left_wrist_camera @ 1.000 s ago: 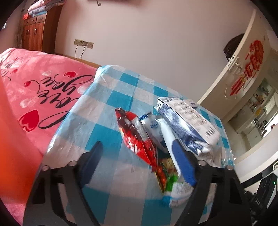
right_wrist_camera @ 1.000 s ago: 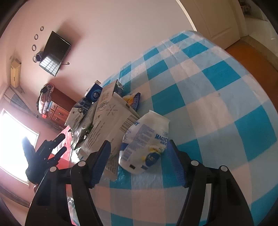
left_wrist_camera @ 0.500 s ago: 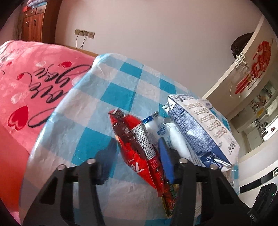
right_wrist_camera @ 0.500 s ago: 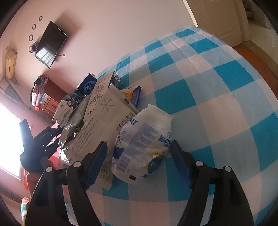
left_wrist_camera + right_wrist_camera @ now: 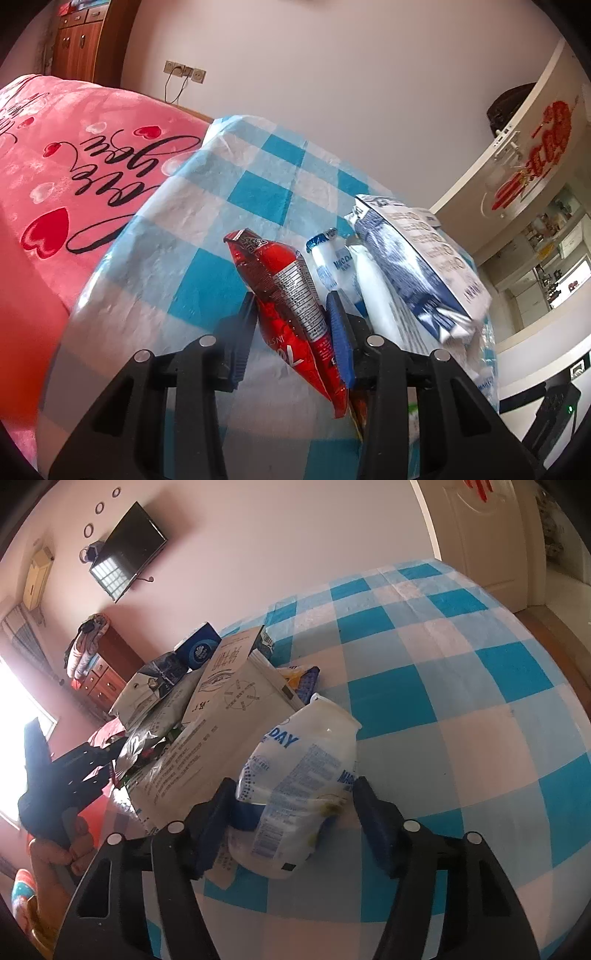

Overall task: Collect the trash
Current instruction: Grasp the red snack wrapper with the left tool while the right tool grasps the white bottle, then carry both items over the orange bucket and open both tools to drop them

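A heap of trash lies on the table with the blue-and-white checked cloth [image 5: 258, 184]. In the left wrist view a red snack packet [image 5: 291, 295] stands on edge between the pads of my left gripper [image 5: 291, 332]. Its jaws are closing and both pads touch the packet. Beside it lie a white-and-blue packet [image 5: 328, 266] and a blue-patterned bag [image 5: 417, 269]. In the right wrist view a puffy white bag with blue print [image 5: 303, 768] fills the gap of my right gripper [image 5: 295, 805]. Those jaws are closing too, pads against its sides.
A flattened cardboard box [image 5: 229, 716], a blue box [image 5: 199, 650] and several wrappers are piled left of the white bag. A person's hand [image 5: 55, 853] holds the other gripper there. A pink bed blanket [image 5: 74, 166] borders the table. A door [image 5: 480, 528] is beyond.
The left jaws have narrowed from wide open onto the red packet, which now stands up between them. The right gripper has slid in over the white bag and its jaws have narrowed.
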Action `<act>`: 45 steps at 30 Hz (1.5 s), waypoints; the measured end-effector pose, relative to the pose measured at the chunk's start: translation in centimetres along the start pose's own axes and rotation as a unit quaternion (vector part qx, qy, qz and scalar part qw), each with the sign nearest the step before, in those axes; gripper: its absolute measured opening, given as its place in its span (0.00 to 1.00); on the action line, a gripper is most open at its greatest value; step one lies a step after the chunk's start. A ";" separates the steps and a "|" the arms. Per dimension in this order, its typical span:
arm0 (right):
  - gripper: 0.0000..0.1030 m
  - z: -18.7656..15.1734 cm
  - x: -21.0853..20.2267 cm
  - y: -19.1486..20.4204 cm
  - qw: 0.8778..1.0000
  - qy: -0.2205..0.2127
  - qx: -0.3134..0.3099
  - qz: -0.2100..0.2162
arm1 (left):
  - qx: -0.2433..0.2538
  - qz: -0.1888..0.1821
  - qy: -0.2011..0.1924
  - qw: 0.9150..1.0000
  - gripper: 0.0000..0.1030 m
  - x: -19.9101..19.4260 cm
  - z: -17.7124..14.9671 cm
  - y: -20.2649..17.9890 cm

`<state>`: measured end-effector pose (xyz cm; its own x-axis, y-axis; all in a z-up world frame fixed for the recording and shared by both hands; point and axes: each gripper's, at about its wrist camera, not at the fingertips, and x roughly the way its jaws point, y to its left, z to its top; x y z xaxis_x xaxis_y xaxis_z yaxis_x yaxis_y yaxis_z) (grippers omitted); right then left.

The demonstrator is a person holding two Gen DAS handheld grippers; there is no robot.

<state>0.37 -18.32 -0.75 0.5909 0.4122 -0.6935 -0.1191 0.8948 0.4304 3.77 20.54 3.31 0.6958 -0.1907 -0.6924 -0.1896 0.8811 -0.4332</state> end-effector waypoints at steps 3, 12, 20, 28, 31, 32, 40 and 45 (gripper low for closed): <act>0.49 0.0 -0.4 0.1 1.000 -0.002 0.001 0.011 | 0.004 -0.008 -0.004 1.000 0.39 -1.2 -0.6 0.0; 0.30 -0.2 -2.4 0.6 1.000 -0.018 -0.021 0.005 | 0.017 -0.037 -0.012 0.999 0.39 -4.7 -2.8 -0.2; 0.27 -1.2 -4.7 -0.3 0.999 -0.031 -0.009 0.011 | 0.040 -0.057 -0.021 0.997 0.39 -7.8 -4.7 -0.8; 0.26 -1.3 -7.3 0.2 0.998 -0.031 0.020 0.048 | 0.046 -0.085 -0.027 0.995 0.39 -10.2 -5.8 -1.3; 0.26 -1.0 -8.6 1.8 0.997 -0.041 0.007 0.064 | 0.046 -0.093 -0.035 0.994 0.39 -11.3 -5.8 -1.2; 0.26 -0.9 -8.9 2.4 0.997 -0.042 0.003 0.072 | 0.045 -0.095 -0.037 0.994 0.39 -11.7 -5.7 -1.1; 0.26 0.8 -9.4 10.7 0.984 -0.025 -0.035 0.174 | 0.041 -0.098 -0.094 0.990 0.39 -16.7 -3.9 0.4; 0.26 2.0 -7.5 19.1 0.961 0.016 -0.073 0.265 | 0.021 -0.063 -0.152 0.986 0.39 -21.7 -1.8 4.0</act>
<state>-4.77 -4.66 13.84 0.3918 0.8200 -0.4172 -0.5084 0.5709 0.6447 -13.31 27.45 15.59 0.8890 -0.1664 -0.4265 -0.0644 0.8769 -0.4764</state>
